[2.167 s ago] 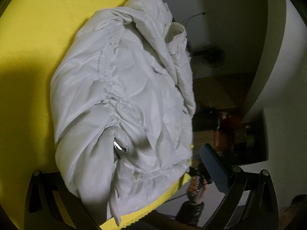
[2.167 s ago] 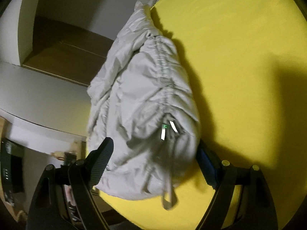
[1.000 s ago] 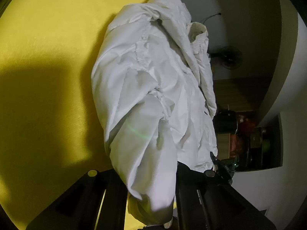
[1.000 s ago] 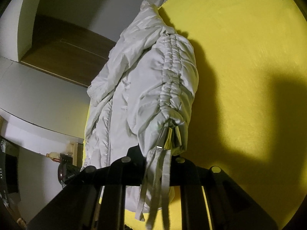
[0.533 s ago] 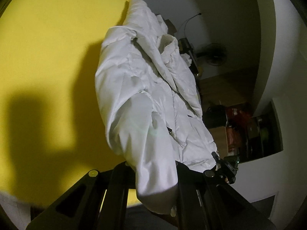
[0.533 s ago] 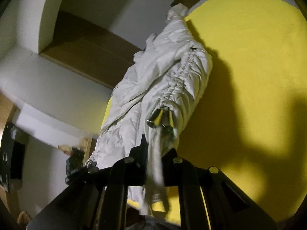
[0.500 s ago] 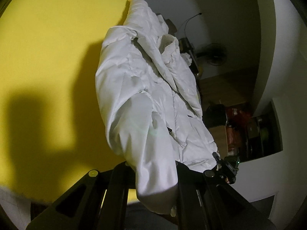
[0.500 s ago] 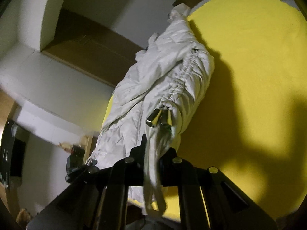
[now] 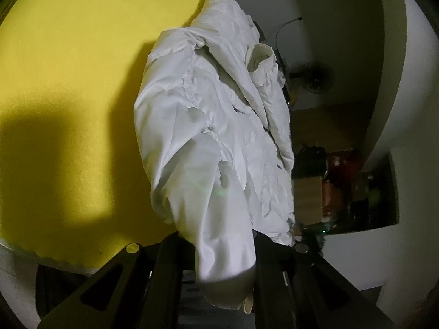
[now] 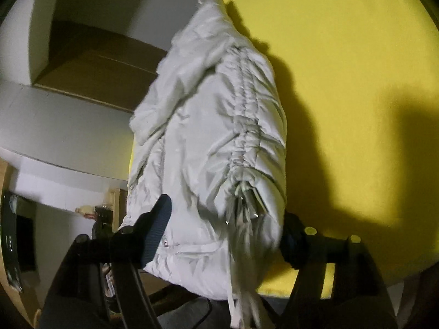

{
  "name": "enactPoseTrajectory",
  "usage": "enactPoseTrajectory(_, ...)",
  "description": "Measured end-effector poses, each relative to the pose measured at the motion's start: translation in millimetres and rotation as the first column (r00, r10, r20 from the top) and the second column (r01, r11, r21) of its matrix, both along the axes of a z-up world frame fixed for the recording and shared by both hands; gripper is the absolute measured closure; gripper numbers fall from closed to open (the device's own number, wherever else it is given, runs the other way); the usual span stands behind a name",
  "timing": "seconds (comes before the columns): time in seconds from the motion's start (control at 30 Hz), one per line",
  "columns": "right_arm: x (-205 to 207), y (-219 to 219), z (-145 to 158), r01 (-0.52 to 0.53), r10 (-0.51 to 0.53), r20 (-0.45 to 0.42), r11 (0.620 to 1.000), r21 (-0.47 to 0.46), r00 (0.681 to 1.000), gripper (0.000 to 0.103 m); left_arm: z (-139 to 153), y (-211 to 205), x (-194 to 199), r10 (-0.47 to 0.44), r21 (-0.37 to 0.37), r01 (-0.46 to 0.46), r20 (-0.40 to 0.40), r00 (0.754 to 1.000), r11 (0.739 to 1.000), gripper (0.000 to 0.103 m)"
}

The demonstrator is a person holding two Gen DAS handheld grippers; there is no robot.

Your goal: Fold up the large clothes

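You are holding the white jacket (image 9: 208,126) at its near end with two tools. The left tool (image 9: 222,249) is pinching the sleeve cuff (image 9: 227,268) between closed jaws. The right tool (image 10: 227,233) has just been spreading its jaws; the gathered hem is lying between the two blue pads (image 10: 159,227), which stand apart and no longer seem to be pressing on the cloth.

Step in hand, as it appears: you are releasing the hem corner on the right while keeping the cuff on the left. To do it well, be drawing the right tool straight back so that the drawstring ends (image 10: 244,274), dangling and blurred over the near edge, are not snagging on a pad. Be keeping the left tool low and steady, so the sleeve is not dragging the folded body out of line.

The jacket is lying lengthwise on the yellow counter (image 9: 68,82), along the counter's edge in both views, its near end overhanging toward you. It is puffy and heavily creased, with a ruched seam (image 10: 247,120) running down the side panel, metal cord tips (image 10: 255,208) at the hem, and its collar (image 9: 260,57) toward the far end.
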State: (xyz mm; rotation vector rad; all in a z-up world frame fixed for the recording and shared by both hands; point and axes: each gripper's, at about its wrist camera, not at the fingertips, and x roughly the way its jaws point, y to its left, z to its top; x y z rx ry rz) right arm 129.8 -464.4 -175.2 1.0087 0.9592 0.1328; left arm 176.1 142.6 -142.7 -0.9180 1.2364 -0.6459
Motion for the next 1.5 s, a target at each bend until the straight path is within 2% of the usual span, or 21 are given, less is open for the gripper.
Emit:
enactPoseTrajectory(0.03,-0.9,1.6,-2.3,-0.004,0.004,0.007,1.0,0.002,1.0,0.054,-1.1,1.0,-2.6,0.0,-0.001,0.0,0.003,1.0,1.0,0.095)
enactPoseTrajectory(0.07,2.9,4.2,-3.6,-0.017,0.017,0.014,1.0,0.001,1.0,0.067,-2.2,0.4,-2.9,0.0,0.002,0.0,0.006,1.0,1.0,0.095)
enactPoseTrajectory(0.1,5.5,8.2,-5.8,-0.024,0.024,0.016,1.0,0.002,1.0,0.069,-3.6,-2.4,-4.5,-0.001,0.004,0.001,0.004,1.0,1.0,0.094)
enactPoseTrajectory(0.17,10.2,13.5,-12.7,-0.039,0.039,0.005,0.999,-0.008,0.999,0.089,-7.7,-6.4,-4.6,-0.009,0.007,0.009,-0.007,1.0,1.0,0.094)
enactPoseTrajectory(0.27,10.2,16.1,-13.3,-0.065,0.065,-0.006,0.998,-0.016,0.998,0.096,-9.1,-8.8,-3.0,-0.006,-0.003,0.006,0.001,1.0,1.0,0.096)
enactPoseTrajectory(0.37,2.6,6.2,4.7,-0.052,0.05,0.067,0.998,0.025,0.996,0.098,4.9,-12.2,1.8,-0.009,-0.017,0.01,0.058,0.998,1.0,0.098)
enactPoseTrajectory(0.53,10.1,4.2,31.1,-0.089,0.078,0.16,0.994,0.058,0.984,0.098,43.0,-13.5,13.6,-0.017,-0.05,0.025,0.167,0.986,0.998,0.099)
enactPoseTrajectory(0.83,47.1,-9.6,78.4,-0.116,0.085,0.249,0.987,0.113,0.965,0.098,78.5,-6.3,61.1,0.035,-0.159,-0.003,0.195,0.98,0.987,0.099)
enactPoseTrajectory(0.97,77.5,-15.5,98.1,-0.14,0.105,0.269,0.984,0.113,0.957,0.098,99.7,-9.5,100.3,0.044,-0.169,-0.007,0.214,0.976,0.986,0.099)
enactPoseTrajectory(1.2,159.6,-36.4,134.2,-0.168,0.14,0.299,0.983,0.07,0.944,0.098,145.3,-25.3,185.9,0.072,-0.12,-0.037,0.303,0.95,0.992,0.098)
enactPoseTrajectory(1.37,240.8,-58.4,127.8,-0.166,0.141,0.277,0.984,0.069,0.95,0.098,145.1,-51.3,276.7,0.132,-0.1,-0.107,0.297,0.946,0.989,0.098)
enactPoseTrajectory(1.5,303.4,-76.1,103.4,-0.136,0.112,0.23,0.986,0.091,0.967,0.098,124.7,-72.0,347.3,0.166,-0.045,-0.16,0.269,0.949,0.986,0.097)
